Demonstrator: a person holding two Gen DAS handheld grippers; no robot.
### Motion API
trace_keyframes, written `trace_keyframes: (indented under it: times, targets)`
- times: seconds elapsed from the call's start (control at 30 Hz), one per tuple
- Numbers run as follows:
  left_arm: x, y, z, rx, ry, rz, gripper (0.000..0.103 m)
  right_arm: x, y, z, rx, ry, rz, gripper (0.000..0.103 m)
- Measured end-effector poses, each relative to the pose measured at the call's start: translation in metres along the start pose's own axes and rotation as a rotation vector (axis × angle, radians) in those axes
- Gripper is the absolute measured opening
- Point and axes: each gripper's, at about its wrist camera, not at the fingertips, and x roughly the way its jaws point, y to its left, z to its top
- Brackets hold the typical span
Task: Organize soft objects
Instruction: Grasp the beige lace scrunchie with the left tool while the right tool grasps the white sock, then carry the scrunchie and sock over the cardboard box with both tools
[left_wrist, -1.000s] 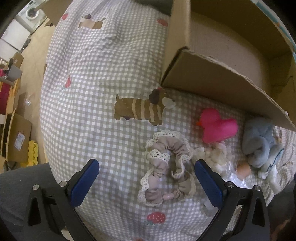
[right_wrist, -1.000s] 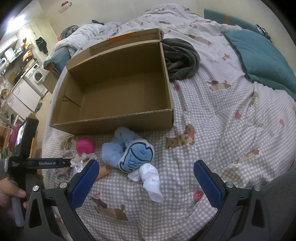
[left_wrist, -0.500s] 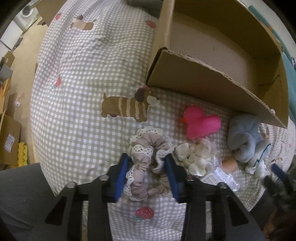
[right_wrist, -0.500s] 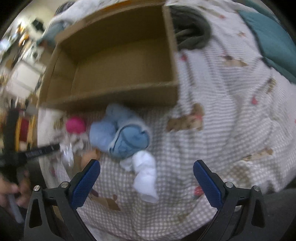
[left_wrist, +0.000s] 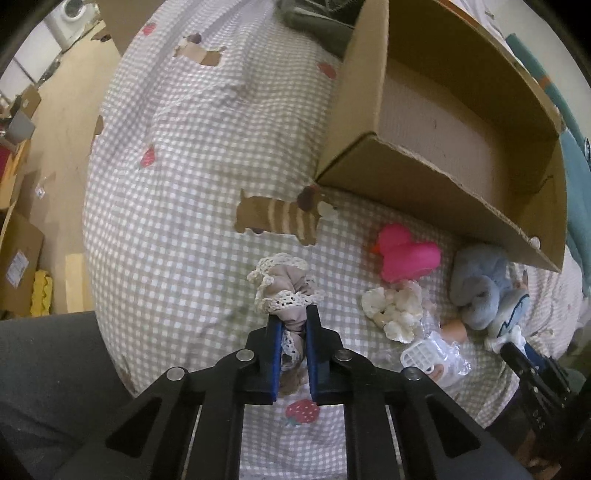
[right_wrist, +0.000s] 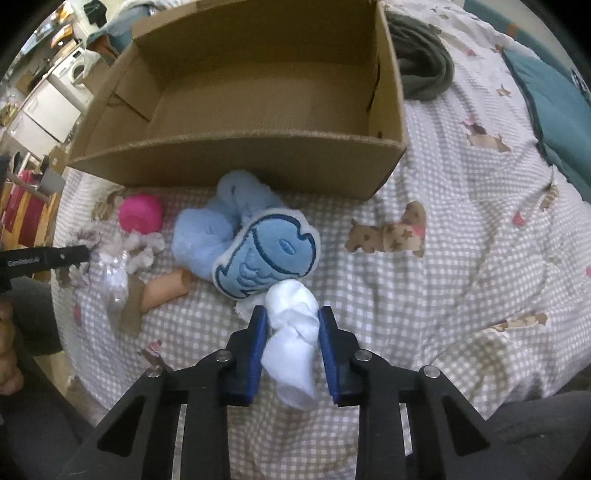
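My left gripper (left_wrist: 293, 314) is shut on a beige lace-edged scrunchie (left_wrist: 282, 282) and holds it bunched just over the checked bedspread. My right gripper (right_wrist: 291, 315) is shut on a white sock (right_wrist: 293, 332) beside the blue fish plush (right_wrist: 258, 247). An open, empty cardboard box (left_wrist: 436, 173) stands behind the items; it also shows in the right wrist view (right_wrist: 236, 151). A pink rubber duck (left_wrist: 406, 254), a white fluffy scrunchie (left_wrist: 393, 308) and a clear packet with a white item (left_wrist: 432, 356) lie between the two grippers.
A dark grey garment (right_wrist: 421, 62) lies behind the box and a teal pillow (right_wrist: 554, 107) at the far right. The bed's edge (left_wrist: 92, 206) drops to the floor on the left, where cardboard boxes (left_wrist: 18, 251) stand.
My left gripper has closed on the beige scrunchie and bunched it up. My right gripper has moved down and forward and closed on the white sock.
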Motion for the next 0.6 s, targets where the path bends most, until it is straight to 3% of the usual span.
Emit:
trace_keyframes:
  times: [0.27, 0.43, 0.6]
  targets:
    - [-0.033, 0.019, -0.008, -0.032, -0.039, -0.071, 0.010, -0.039, 0.009, -0.022, -0.065, -0.036, 0.031, 0.028]
    - [-0.049, 0.026, -0.017, -0.036, -0.085, -0.074, 0.010, -0.063, 0.008, -0.033, -0.066, -0.137, 0.098, 0.028]
    - [-0.058, 0.014, -0.025, -0.009, -0.097, -0.052, 0.010, -0.064, 0.004, -0.025, -0.029, -0.170, 0.113, 0.028]
